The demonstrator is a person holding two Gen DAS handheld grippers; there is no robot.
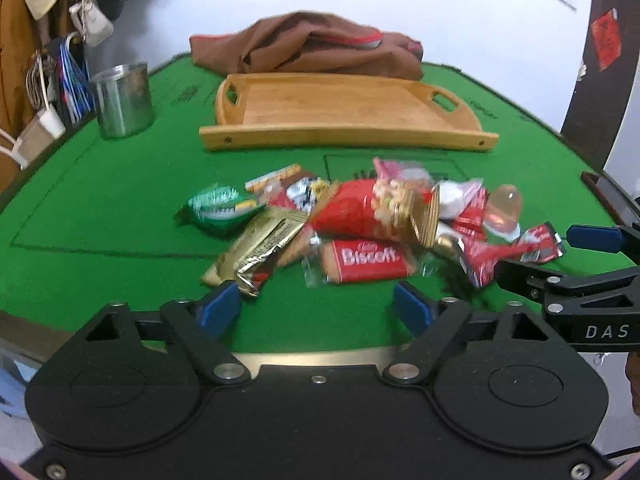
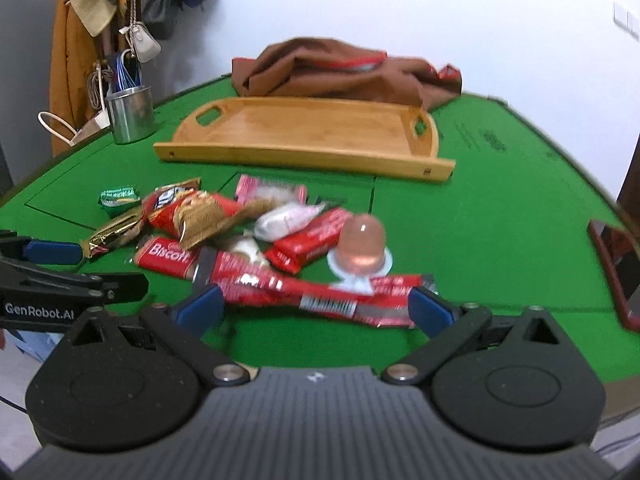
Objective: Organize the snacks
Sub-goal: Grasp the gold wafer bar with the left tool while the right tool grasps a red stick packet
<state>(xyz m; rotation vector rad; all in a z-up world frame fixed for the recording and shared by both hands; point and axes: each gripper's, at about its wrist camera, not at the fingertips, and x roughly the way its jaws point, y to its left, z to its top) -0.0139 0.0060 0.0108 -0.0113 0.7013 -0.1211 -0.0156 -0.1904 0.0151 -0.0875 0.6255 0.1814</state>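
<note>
Green felt table (image 1: 100, 208) holds the snack pile (image 1: 352, 224) at 12 o'clock, before the empty wooden tray (image 1: 344, 112). My left gripper (image 1: 316, 306) and right gripper (image 2: 316, 308) gape wide, empty. Risk: the jelly cup (image 2: 362, 246) may roll if nudged.

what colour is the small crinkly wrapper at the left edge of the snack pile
Green small crinkly wrapper with white print, clearest in the left wrist view.

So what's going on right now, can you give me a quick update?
Left gripper open, empty, short of the snack pile. Right gripper open, fingers either side of a long red packet. Tray empty behind pile. Nothing in the way.
</note>
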